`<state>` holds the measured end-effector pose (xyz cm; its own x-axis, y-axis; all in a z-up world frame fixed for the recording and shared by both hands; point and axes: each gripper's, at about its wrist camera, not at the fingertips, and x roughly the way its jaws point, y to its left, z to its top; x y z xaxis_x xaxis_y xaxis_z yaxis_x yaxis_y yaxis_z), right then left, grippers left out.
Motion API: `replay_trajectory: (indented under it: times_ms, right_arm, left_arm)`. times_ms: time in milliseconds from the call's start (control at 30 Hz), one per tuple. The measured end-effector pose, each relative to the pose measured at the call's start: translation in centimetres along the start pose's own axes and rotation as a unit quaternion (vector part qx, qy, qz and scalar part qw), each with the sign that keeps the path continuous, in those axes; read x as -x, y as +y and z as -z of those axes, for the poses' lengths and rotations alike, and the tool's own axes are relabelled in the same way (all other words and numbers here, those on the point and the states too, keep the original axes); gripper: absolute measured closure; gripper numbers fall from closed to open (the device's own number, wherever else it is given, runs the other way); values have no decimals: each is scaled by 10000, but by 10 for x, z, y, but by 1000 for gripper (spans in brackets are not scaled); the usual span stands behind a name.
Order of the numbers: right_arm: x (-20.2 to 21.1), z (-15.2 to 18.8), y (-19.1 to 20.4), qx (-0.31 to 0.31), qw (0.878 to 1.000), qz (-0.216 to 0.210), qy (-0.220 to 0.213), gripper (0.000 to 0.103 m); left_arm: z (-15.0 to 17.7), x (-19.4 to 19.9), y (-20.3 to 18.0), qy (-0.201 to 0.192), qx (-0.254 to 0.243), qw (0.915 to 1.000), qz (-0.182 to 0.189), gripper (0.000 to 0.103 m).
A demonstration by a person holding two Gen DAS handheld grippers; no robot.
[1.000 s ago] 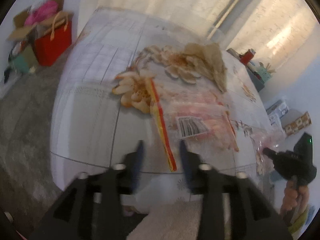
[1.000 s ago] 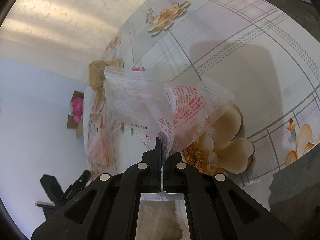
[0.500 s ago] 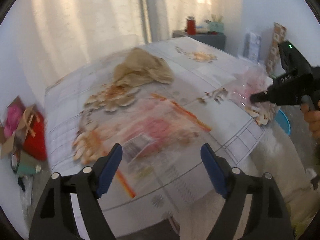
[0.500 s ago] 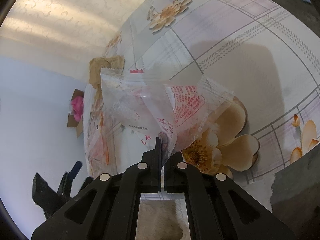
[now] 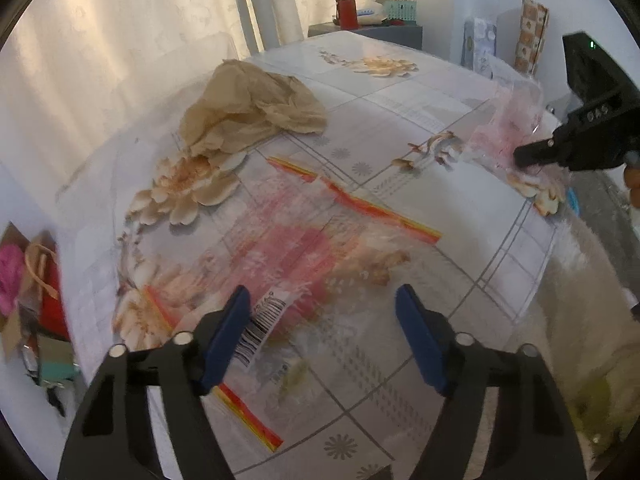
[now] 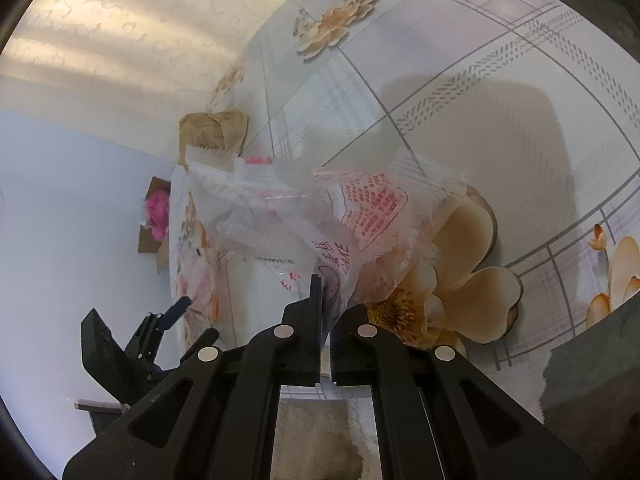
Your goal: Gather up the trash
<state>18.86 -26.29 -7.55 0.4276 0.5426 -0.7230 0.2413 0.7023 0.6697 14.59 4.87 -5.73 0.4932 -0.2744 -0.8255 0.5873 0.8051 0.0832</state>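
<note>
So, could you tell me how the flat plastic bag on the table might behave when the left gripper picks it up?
The plastic bag looks thin and empty, so probably light and floppy, sagging from one pinched edge. Lying flat on the glossy tablecloth, it may slide before the open left gripper catches it.

Left wrist view: fisheye behind left tongs (image 5: 324,320), low over near counter (image 5: 460,184) edge, facing across it toward curtains (image 5: 120,40) and far corner; right tongs (image 5: 520,156) visible at right edge

Right wrist view: fisheye behind right tongs (image 6: 324,300), rolled sideways, close above counter (image 6: 480,120) corner, looking along surface toward curtains (image 6: 120,40); left tongs (image 6: 192,316) at lower left

Shared: same flowered counter top, crumpled brown paper (image 5: 248,108) (image 6: 212,132), clear wrapper (image 5: 508,136) (image 6: 320,216), cardboard box with pink stuff (image 5: 12,276) (image 6: 156,212)
</note>
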Motion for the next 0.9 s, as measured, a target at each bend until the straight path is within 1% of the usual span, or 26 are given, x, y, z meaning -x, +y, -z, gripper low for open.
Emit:
replay_trajectory:
  times_ms: [33, 67, 133, 167, 300, 500, 533, 567, 600, 733, 900]
  right_arm:
    - [0, 0, 0, 4, 10000, -10, 7, 100]
    - [0, 0, -1, 6, 10000, -16, 12, 100]
    - [1, -1, -1, 10, 10000, -25, 20, 100]
    - [1, -1, -1, 10, 10000, -34, 20, 100]
    - [2, -1, -2, 17, 10000, -54, 0, 101]
    - [9, 2, 2, 130, 9998, 12, -151, 103]
    - [12, 3, 3, 160, 9997, 52, -191, 103]
    - [13, 4, 3, 188, 9995, 84, -220, 103]
    - [15, 5, 4, 211, 9994, 116, -245, 103]
    - [21, 11, 7, 321, 9987, 216, -342, 103]
    - [31, 16, 11, 436, 9978, 249, -438, 103]
  left_arm:
    - [0, 0, 1, 1, 66, 9999, 92, 43]
    - [-1, -1, 2, 2, 131, 9997, 197, 45]
    - [-1, 0, 2, 6, 204, 9995, 251, 48]
    - [-1, -1, 2, -5, 209, 9994, 260, 49]
    - [-2, 1, 0, -19, 251, 9994, 257, 62]
    - [-3, 3, 1, -53, 426, 9989, 189, 71]
    - [-3, 3, 1, -66, 468, 9987, 185, 77]
    - [-3, 4, 1, -88, 534, 9984, 190, 80]
    - [-3, 4, 2, -89, 574, 9981, 190, 84]
    - [-3, 6, 3, -119, 848, 9962, 175, 90]
    - [-5, 10, 1, -196, 1053, 9942, 89, 93]
